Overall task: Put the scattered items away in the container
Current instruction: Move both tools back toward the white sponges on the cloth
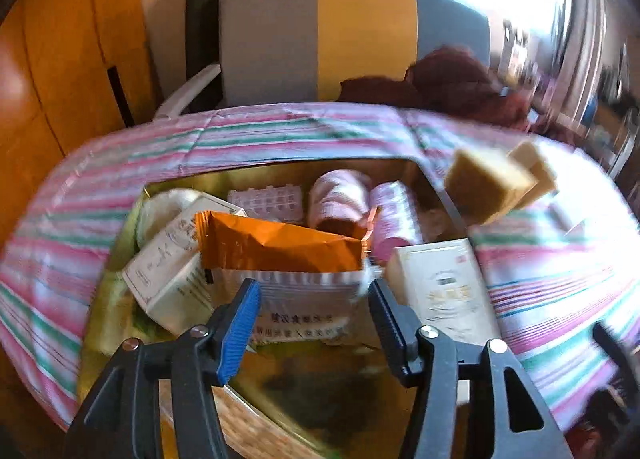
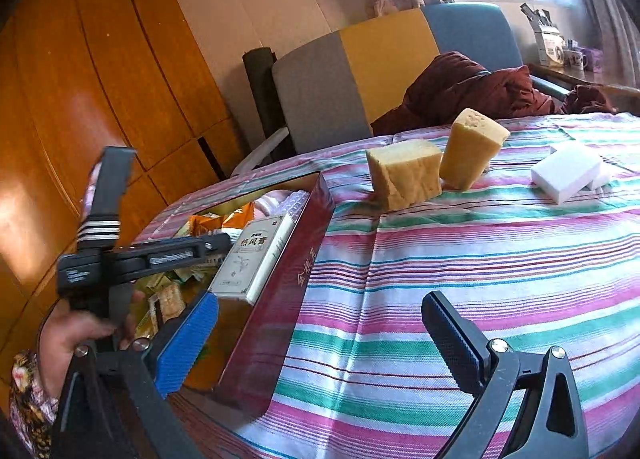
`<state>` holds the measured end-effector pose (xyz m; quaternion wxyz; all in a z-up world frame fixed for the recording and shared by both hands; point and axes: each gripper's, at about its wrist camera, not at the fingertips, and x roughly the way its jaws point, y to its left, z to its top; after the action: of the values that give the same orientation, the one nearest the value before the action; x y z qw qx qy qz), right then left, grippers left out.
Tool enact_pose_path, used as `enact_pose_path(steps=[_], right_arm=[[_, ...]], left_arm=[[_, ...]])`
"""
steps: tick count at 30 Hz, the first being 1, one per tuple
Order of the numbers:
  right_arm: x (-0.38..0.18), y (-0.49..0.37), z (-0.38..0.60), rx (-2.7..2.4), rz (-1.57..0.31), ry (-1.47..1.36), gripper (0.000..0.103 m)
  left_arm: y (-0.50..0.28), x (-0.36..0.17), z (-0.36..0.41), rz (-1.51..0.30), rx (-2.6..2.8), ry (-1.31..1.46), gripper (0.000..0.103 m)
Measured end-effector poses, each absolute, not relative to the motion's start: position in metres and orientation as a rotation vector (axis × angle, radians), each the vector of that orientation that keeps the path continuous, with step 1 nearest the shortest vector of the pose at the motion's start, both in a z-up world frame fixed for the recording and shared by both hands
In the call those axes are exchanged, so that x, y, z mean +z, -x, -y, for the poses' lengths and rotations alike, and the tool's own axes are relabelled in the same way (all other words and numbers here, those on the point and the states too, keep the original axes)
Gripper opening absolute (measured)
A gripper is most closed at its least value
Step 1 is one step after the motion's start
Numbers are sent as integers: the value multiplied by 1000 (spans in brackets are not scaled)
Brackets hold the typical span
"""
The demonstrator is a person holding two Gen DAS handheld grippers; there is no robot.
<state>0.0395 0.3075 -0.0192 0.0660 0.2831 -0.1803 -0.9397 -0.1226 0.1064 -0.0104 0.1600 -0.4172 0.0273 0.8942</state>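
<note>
At the far left, wooden panelling [image 2: 80, 99] is closing off that side, with the table edge curving just beside it. The person's left hand [image 2: 72, 333] is gripping the left gripper [image 1: 314, 291], which is hanging over the container [image 2: 280, 299], a dark red tin with a gold interior sitting on the striped tablecloth [image 2: 460, 267]. Its jaws are standing partly apart with nothing pressed between them; an orange packet [image 1: 280, 245] and a clear-edged sachet are lying just beyond the tips. The tin is sitting crowded: a white box [image 1: 168, 271] is leaning at its left, pink rolls [image 1: 340, 199] are lying at the back, and another white box [image 2: 256, 259] is tilting against the right wall, its top edge poking above the rim.

The right gripper [image 2: 320, 335] is hovering with jaws spread wide and empty, the blue pad over the tin's near corner and the black pad over bare cloth. To the right of the tin a broad stretch of tablecloth is lying open. Beyond it, two yellow sponge blocks [image 2: 404, 173] are standing touching each other, one upright and one leaning, near the tin's far corner. Farther right, white sponges [image 2: 566, 171] are lying stacked, well apart from the tin. A chair [image 2: 360, 75] and dark red fabric [image 2: 472, 87] are bordering the table's far edge.
</note>
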Motion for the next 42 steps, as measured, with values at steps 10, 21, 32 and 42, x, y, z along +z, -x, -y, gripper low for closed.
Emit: enact_pose_path(steps=[10,21,32,42], right_arm=[[-25,-51,-333,-2870,661,-828,103],[-22,-60,-327,-2859,617,-796,103],[-33,-52,-329,-2884,601,-873,103],[-35,-56,-385,-3024,697,-883,103]], left_arm=[[74,1,-136,-117,2431,1080,57],[85,6,-33,202,2537,1136,55],[54,5,-119,124,2338,983,58],[46,-8,-224,-82,2240,1005,58]])
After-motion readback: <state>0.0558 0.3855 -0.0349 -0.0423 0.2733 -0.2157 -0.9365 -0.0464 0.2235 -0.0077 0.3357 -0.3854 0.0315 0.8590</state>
